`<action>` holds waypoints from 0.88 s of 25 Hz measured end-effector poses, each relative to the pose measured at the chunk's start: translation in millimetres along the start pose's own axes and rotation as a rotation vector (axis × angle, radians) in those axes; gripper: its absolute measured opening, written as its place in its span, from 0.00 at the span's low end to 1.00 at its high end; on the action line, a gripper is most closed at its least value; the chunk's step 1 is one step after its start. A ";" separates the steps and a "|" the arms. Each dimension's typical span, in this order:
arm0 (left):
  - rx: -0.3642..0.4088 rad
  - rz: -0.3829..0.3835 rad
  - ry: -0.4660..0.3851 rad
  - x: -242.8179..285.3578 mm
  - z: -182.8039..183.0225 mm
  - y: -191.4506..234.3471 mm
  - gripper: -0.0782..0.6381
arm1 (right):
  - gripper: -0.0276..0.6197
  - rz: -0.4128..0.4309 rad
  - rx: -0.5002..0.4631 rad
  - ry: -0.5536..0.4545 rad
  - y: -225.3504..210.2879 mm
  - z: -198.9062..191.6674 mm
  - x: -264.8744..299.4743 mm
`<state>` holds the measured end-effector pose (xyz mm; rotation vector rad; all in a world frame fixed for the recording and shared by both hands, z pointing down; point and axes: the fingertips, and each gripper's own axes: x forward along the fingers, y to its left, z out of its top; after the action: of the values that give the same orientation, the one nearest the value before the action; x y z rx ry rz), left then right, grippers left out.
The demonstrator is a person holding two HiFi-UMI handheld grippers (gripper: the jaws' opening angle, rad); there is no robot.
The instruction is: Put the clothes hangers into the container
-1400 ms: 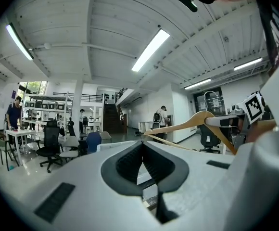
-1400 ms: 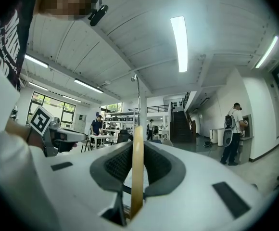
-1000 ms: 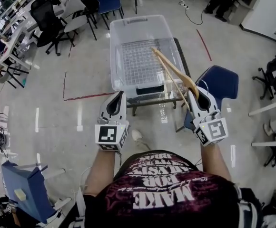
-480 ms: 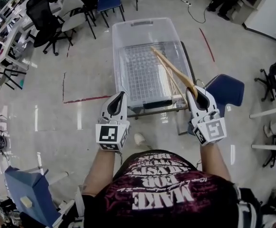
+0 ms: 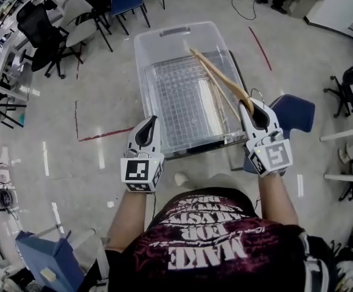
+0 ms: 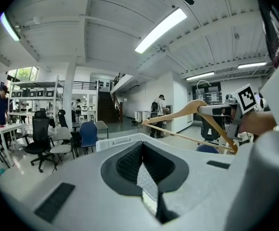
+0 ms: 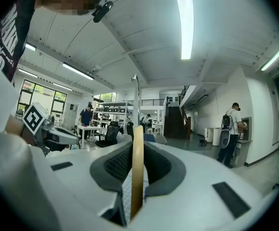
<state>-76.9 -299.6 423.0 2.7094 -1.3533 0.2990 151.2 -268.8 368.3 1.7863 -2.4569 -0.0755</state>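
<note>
A clear plastic container [image 5: 149, 53] stands on a low stand ahead of me, with nothing in it that I can see. My right gripper [image 5: 254, 110] is shut on the shoulder of a wooden clothes hanger [image 5: 216, 81], whose arms slant up and left over the container's right half. In the right gripper view the wood [image 7: 137, 167] runs upright between the jaws of the right gripper [image 7: 135, 162], and its metal hook [image 7: 136, 97] rises above. My left gripper [image 5: 146, 128] hangs at the container's near left corner, shut and holding nothing. From the left gripper view the hanger [image 6: 192, 110] shows to the right.
A blue chair [image 5: 297, 113] stands just right of the container's stand. Office chairs [image 5: 73, 17] and desks crowd the far left. Red tape lines [image 5: 103, 132] mark the floor. People [image 6: 156, 112] stand far off in the room.
Both grippers have come closer to the container. The hanger in the right gripper now reaches farther over its right half. The left gripper stays shut.
</note>
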 end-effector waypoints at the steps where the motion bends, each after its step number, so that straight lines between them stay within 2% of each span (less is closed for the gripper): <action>1: -0.006 0.004 0.000 7.3 -1.7 -1.5 0.12 | 0.14 0.002 0.003 0.004 -7.2 -3.0 4.7; 7: 0.000 0.042 -0.008 46.4 0.3 -11.8 0.12 | 0.14 0.041 0.028 0.017 -47.7 -24.2 27.5; 10: -0.027 0.100 0.007 58.3 -2.1 -5.5 0.12 | 0.14 0.099 0.055 0.042 -53.0 -41.4 44.9; 15: -0.025 0.142 0.015 82.1 6.4 -5.5 0.12 | 0.14 0.193 0.081 0.057 -65.6 -55.0 80.5; 22: -0.052 0.231 0.032 79.3 -1.7 1.4 0.12 | 0.14 0.292 0.145 0.106 -60.0 -89.8 127.6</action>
<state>-31.7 -362.1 441.9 2.4978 -1.6427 0.3181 179.1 -406.8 458.4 1.4158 -2.6726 0.2195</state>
